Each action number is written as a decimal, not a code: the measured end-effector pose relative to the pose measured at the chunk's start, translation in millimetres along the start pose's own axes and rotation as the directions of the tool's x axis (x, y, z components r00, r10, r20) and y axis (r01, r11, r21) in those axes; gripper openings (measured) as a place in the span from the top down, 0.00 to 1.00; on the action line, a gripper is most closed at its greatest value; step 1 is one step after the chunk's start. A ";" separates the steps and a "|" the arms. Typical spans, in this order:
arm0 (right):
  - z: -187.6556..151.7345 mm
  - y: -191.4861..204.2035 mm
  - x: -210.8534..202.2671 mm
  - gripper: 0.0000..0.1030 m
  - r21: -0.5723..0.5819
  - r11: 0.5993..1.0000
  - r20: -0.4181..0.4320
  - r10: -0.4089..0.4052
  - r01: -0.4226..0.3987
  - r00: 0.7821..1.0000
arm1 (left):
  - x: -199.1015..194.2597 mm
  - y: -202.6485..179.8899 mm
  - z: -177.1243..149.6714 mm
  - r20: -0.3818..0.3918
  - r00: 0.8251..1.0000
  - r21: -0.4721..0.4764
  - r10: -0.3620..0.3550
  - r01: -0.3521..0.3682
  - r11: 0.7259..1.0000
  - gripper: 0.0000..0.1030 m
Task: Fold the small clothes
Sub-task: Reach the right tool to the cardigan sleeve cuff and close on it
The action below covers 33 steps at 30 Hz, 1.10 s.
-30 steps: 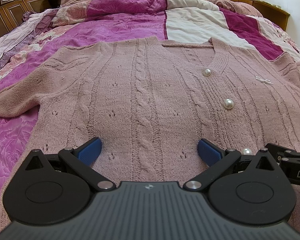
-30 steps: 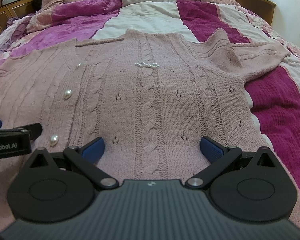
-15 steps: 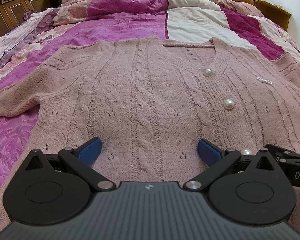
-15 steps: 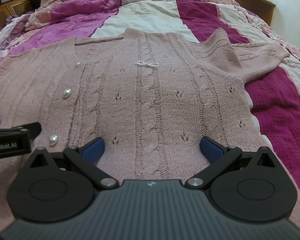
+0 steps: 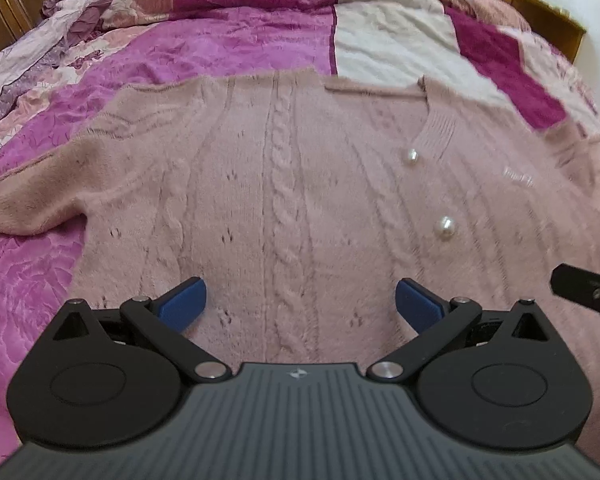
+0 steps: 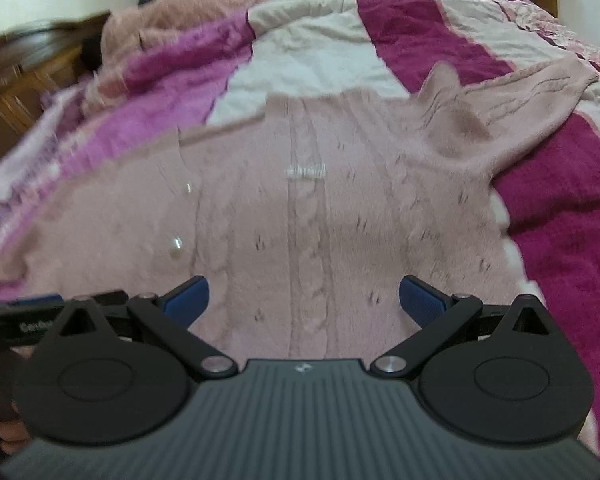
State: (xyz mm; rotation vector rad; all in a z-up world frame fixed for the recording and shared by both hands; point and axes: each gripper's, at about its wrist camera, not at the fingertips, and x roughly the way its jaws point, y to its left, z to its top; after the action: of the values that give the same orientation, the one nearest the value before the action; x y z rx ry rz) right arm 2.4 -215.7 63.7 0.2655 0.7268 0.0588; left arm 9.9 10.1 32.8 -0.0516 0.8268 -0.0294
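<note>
Since the cardigan lies flat and unfolded on the bed, sleeves out, I'm basically at zero, with my left gripper and right gripper both spread wide, holding nothing.

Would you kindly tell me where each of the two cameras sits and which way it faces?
Left wrist: on the left gripper, looking up the bed across the cardigan's left half; jaws open; the right gripper's tip at the right edge.
Right wrist: on the right gripper, over the cardigan's right half and sleeve; jaws open; the left gripper at the left edge.
Shared: cardigan, pearl buttons, quilt.
</note>
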 end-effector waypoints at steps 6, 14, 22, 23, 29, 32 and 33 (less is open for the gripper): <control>36.5 -30.2 -18.9 0.00 0.056 0.998 0.076 0.013 -0.017 0.997 | -27.7 3.6 26.8 0.051 0.999 -0.033 0.010 -0.009 0.999 0.00; 78.3 -102.0 -7.9 0.00 0.098 0.991 0.108 -0.096 0.086 0.989 | -35.9 -6.3 40.6 0.044 0.999 -0.036 0.002 0.000 0.999 0.00; 103.6 -177.8 15.7 0.00 0.185 0.971 0.119 -0.174 0.150 0.978 | -19.0 -23.0 39.1 -0.003 1.000 -0.043 -0.004 0.003 0.999 0.00; 105.9 -186.0 20.0 0.00 0.195 0.968 0.119 -0.182 0.157 0.976 | -18.0 -24.9 38.0 -0.003 1.000 -0.038 -0.001 0.000 0.999 0.00; 120.3 -226.1 41.0 0.01 0.246 0.960 0.146 -0.173 0.134 0.974 | -6.1 -31.7 31.7 -0.028 0.999 -0.016 0.025 -0.025 1.000 0.00; 126.8 -240.3 54.3 0.02 0.293 0.951 0.147 -0.152 0.104 0.977 | 1.2 -29.6 31.0 -0.047 0.998 -0.015 0.038 -0.039 0.999 0.00; 128.6 -245.0 61.1 0.02 0.313 0.944 0.140 -0.155 0.105 0.978 | 3.2 -28.9 31.2 -0.052 0.998 -0.016 0.042 -0.043 0.999 0.00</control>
State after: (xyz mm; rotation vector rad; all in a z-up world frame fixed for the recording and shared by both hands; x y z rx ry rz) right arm 123.9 -471.5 52.4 0.5102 0.5865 -0.2018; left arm 34.8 -17.8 53.2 -0.0496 0.8795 0.0165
